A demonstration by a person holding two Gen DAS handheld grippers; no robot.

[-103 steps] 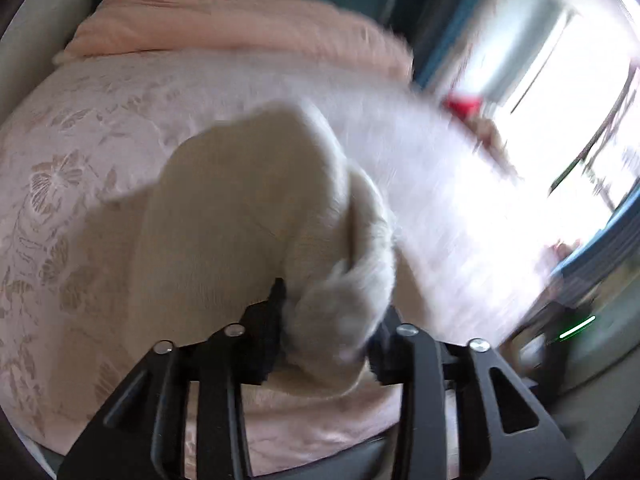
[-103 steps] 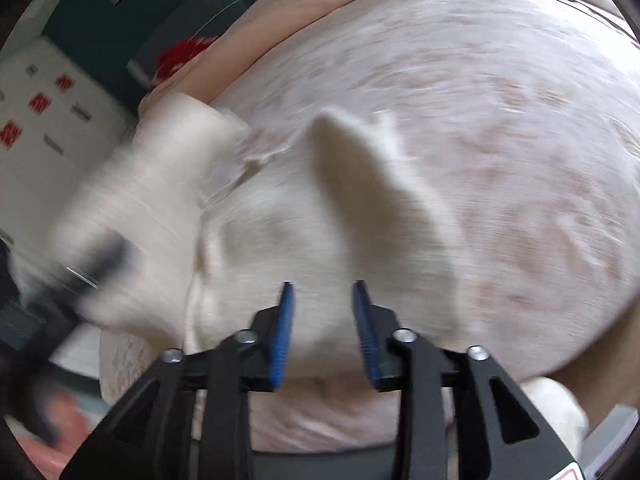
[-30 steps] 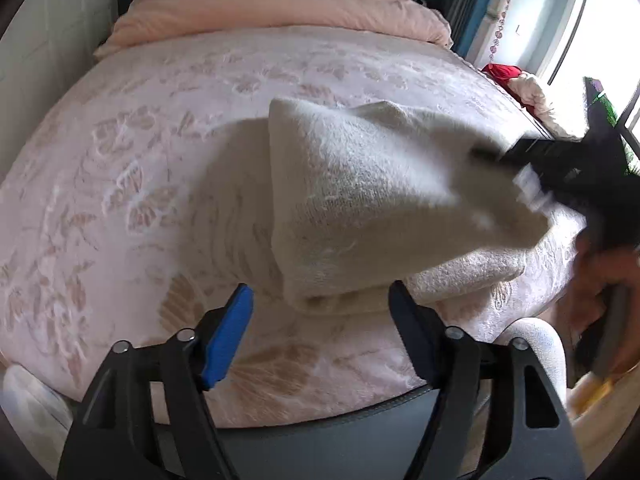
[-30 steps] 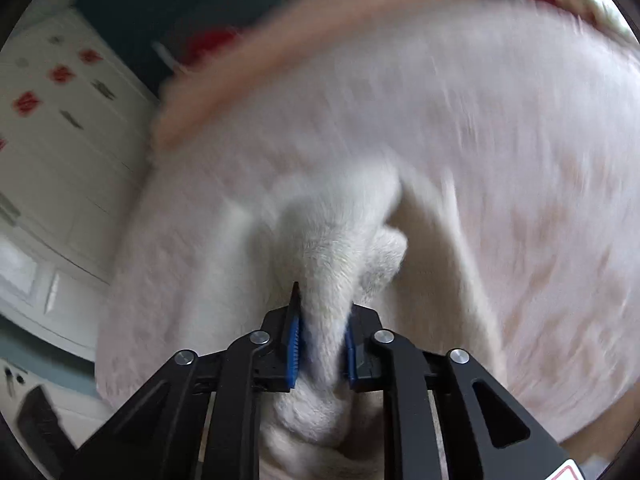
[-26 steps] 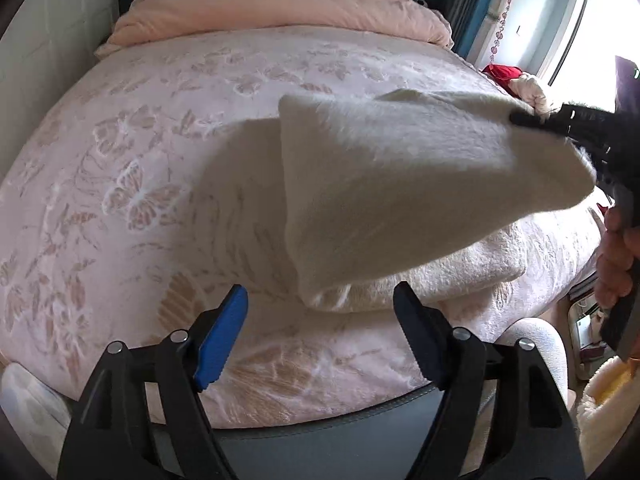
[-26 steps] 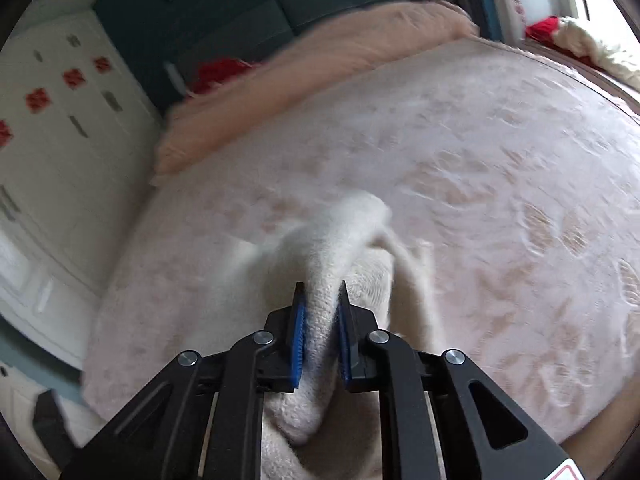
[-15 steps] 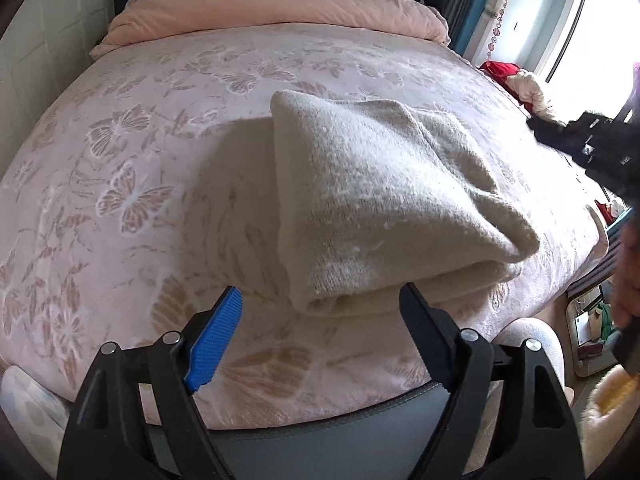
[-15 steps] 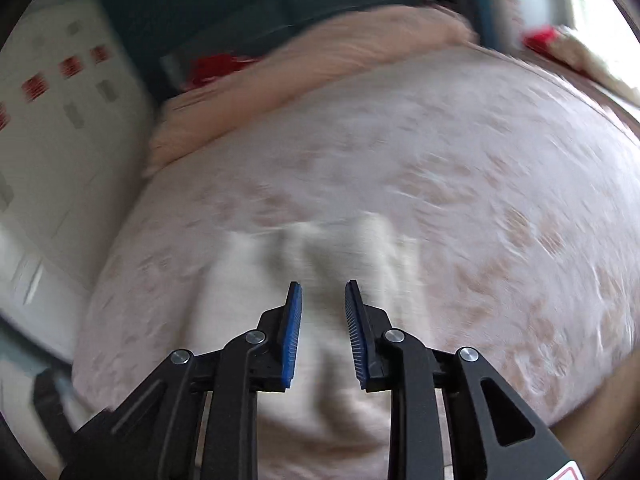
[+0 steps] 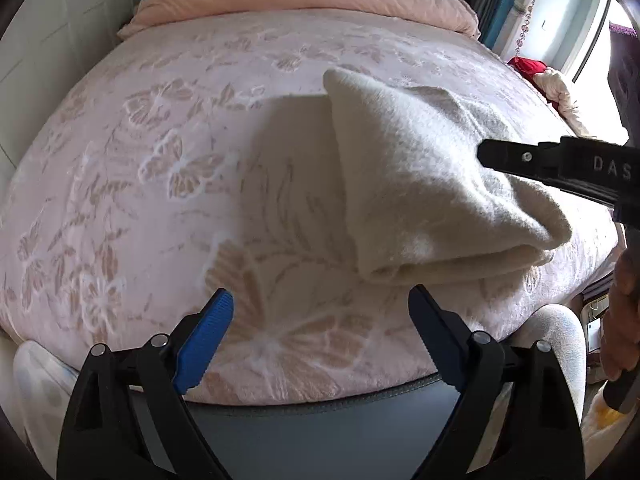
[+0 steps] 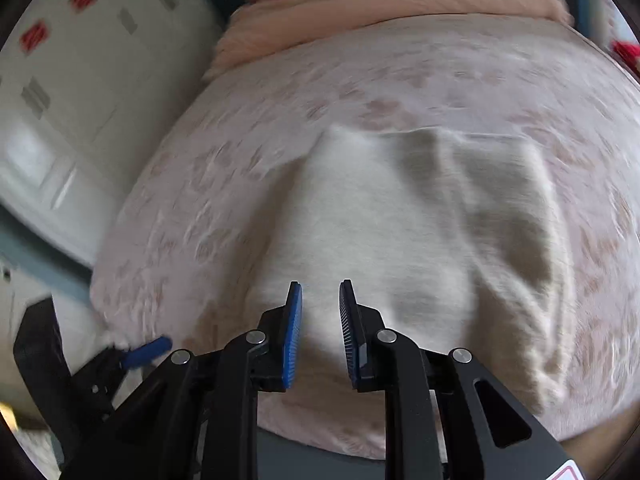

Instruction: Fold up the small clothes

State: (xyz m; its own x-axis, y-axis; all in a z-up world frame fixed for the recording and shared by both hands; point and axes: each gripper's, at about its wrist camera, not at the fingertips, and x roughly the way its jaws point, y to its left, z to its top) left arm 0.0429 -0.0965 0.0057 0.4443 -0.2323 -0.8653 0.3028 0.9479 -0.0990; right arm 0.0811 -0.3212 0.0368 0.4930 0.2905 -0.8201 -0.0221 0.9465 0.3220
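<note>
On the pink bedspread (image 9: 168,208), toward its near right edge, the cream garment (image 9: 424,184) lies folded. The left gripper (image 9: 320,312), empty, is opening wider just short of the fold. The right gripper (image 10: 320,300), which pinched the cloth a second ago, has let go; its jaws, narrowly apart, are closing on nothing. This fold looks finished.

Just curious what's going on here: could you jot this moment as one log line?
step: fold laid | sweater: folded on bed | left gripper: opening, empty | right gripper: closing, empty, above sweater
</note>
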